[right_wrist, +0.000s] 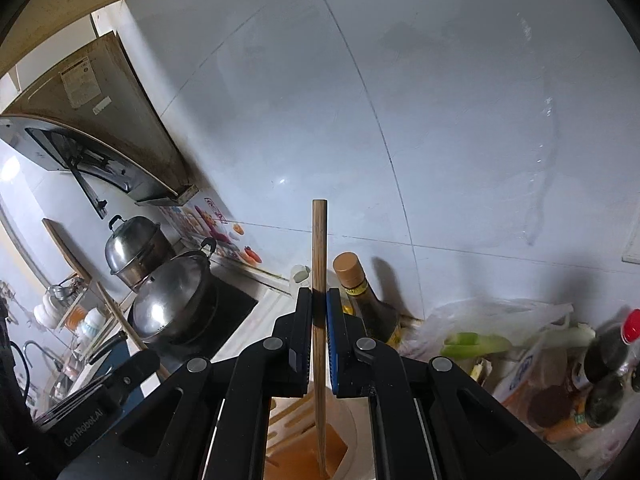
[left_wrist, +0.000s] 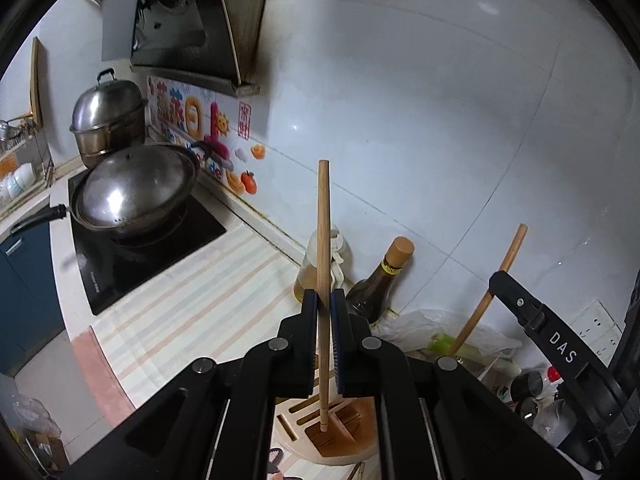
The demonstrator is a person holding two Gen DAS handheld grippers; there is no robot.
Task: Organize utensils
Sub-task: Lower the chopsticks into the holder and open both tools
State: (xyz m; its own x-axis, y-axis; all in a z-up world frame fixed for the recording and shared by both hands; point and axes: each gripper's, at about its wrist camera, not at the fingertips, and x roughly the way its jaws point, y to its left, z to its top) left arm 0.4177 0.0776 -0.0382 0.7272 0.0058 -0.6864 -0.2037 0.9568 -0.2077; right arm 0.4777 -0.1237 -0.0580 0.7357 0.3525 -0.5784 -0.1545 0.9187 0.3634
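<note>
My left gripper (left_wrist: 324,300) is shut on a light wooden chopstick (left_wrist: 323,216) held upright, its lower tip just above the square compartment of the wooden utensil holder (left_wrist: 292,430). My right gripper (right_wrist: 319,300) is shut on a darker wooden chopstick (right_wrist: 319,240), also upright, its tip reaching into the holder's orange-lit compartment (right_wrist: 304,456). The right gripper's body (left_wrist: 560,344) and its chopstick (left_wrist: 496,280) show at the right of the left wrist view. The left gripper's body (right_wrist: 104,396) shows at the lower left of the right wrist view.
A dark sauce bottle (left_wrist: 380,280) and an oil bottle (left_wrist: 304,268) stand by the tiled wall behind the holder. A plastic bag with greens (right_wrist: 492,336) and condiment bottles (right_wrist: 608,356) lie right. A lidded wok (left_wrist: 132,192) and steamer pot (left_wrist: 108,116) sit on the stove at left.
</note>
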